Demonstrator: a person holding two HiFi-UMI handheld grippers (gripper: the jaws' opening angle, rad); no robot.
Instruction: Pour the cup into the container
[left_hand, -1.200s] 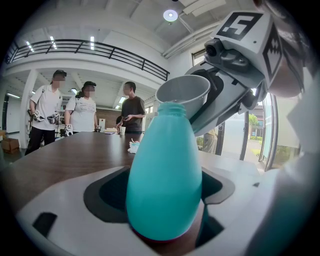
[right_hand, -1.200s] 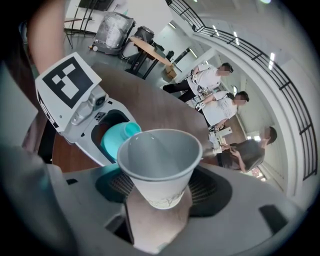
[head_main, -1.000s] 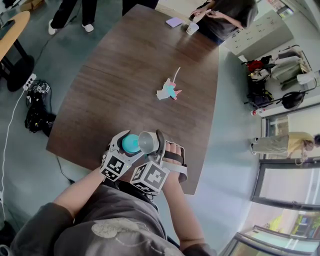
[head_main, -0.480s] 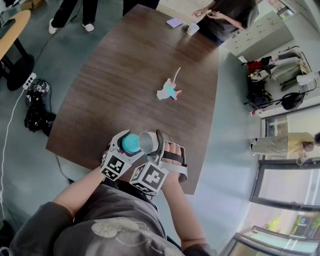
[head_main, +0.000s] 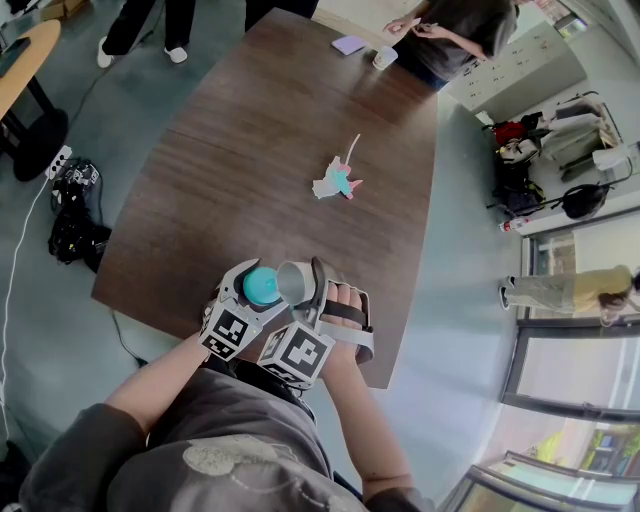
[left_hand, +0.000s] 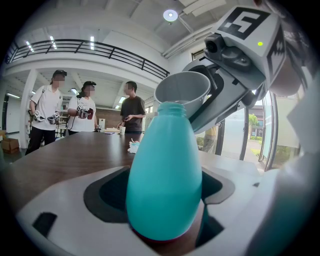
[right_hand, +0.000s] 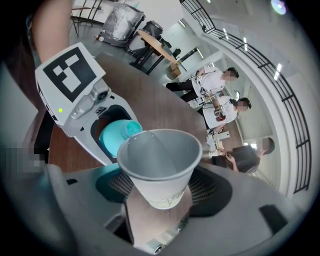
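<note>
Apparently late in the pour, by the tabletop's (head_main: 250, 150) near edge: cup (right_hand: 159, 165) gripped in right fingers (right_hand: 212, 187), tipped at the mouth of the bottle (left_hand: 164, 175) clamped in left fingers (left_hand: 102, 195), looking empty, uprighting yet to come.

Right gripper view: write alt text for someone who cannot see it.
The right hand-held gripper grips a paper cup, its rim near the mouth of a teal bottle held in the left hand-held gripper. People stand beyond the table.
</note>
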